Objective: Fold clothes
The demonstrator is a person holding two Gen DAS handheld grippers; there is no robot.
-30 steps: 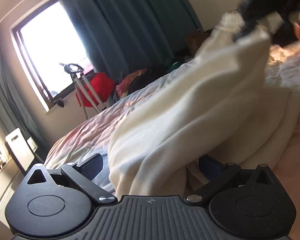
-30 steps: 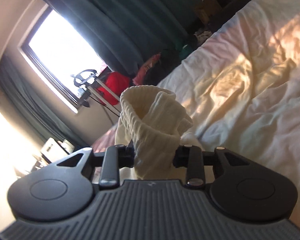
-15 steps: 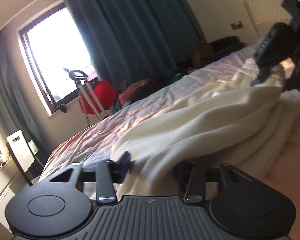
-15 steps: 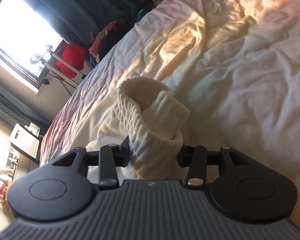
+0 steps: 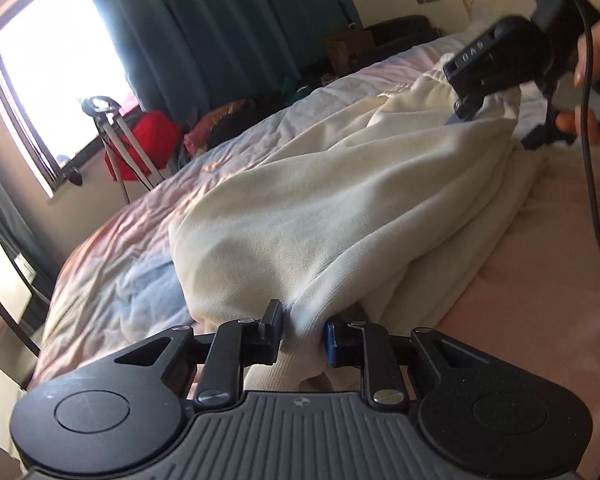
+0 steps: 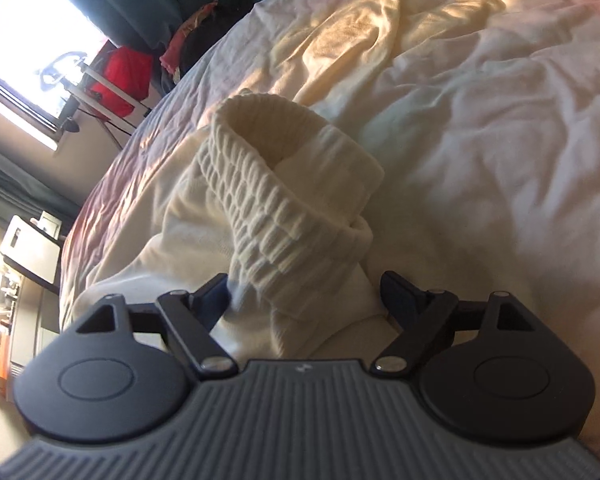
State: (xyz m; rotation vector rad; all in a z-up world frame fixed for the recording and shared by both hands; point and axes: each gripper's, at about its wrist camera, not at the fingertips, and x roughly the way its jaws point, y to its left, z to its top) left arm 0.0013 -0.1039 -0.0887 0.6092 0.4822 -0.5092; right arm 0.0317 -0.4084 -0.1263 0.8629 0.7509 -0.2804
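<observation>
Garment (image 5: 340,200): cream knit, bunched across the bed (image 6: 480,100), near edge off the sheet.

Left gripper (image 5: 302,338): jaws clamped on a pinch of its hem. Right gripper (image 6: 304,300): jaws spread wide, ribbed cuff (image 6: 268,200) standing loose between them, so I judge no grip there.

Risks, as I judge them:
- Cuff could flop or slide out sideways with nothing pinching it; the fold line would then skew.
- My left pinch is thin; a tug could strip it.
- Bunched layers may crease into the fold.

Pose: left gripper low, near level, pointing along the garment. Right gripper, seen from the left view, held higher at the far end, tilted down, a hand (image 5: 596,52) behind it.
</observation>
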